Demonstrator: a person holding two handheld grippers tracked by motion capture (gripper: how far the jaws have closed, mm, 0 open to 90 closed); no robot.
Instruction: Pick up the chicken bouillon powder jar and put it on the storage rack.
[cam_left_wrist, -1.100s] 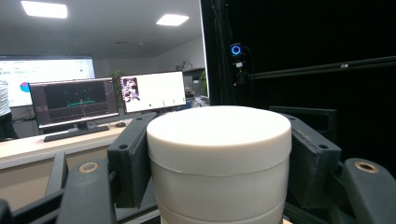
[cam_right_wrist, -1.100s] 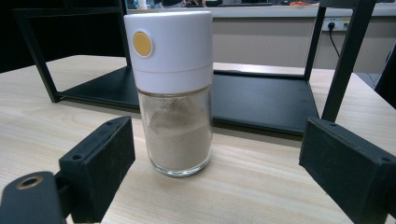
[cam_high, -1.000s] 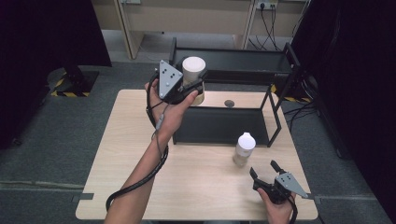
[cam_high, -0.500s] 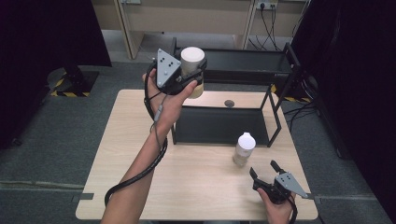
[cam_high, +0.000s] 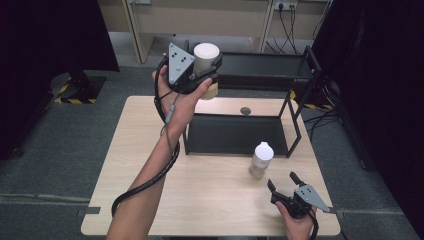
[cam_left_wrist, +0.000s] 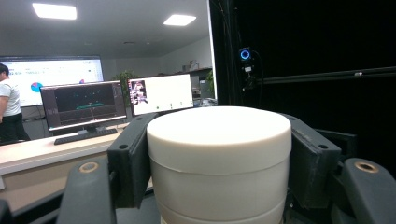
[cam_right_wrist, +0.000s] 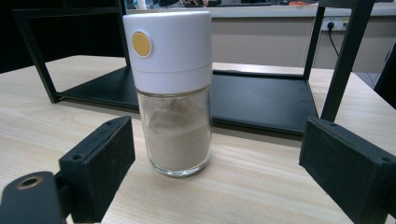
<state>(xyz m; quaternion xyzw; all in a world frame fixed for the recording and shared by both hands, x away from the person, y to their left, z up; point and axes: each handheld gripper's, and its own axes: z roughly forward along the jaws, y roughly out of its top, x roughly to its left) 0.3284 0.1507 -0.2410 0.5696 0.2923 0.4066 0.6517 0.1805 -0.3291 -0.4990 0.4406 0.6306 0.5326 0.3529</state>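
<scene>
Left gripper, fingers pinching a cream cylindrical lidded jar, raised above the black metal shelf; right gripper fingers spread near a white-capped glass shaker.

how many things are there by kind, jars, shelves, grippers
white-lidded jars: 2, cream jar held in the left gripper, spice jar on the table
black shelf rack: 1
grippers: 2, including the right gripper
total: 5

A wooden table carries a black shelf rack and, just ahead of the right gripper, a spice jar.
</scene>
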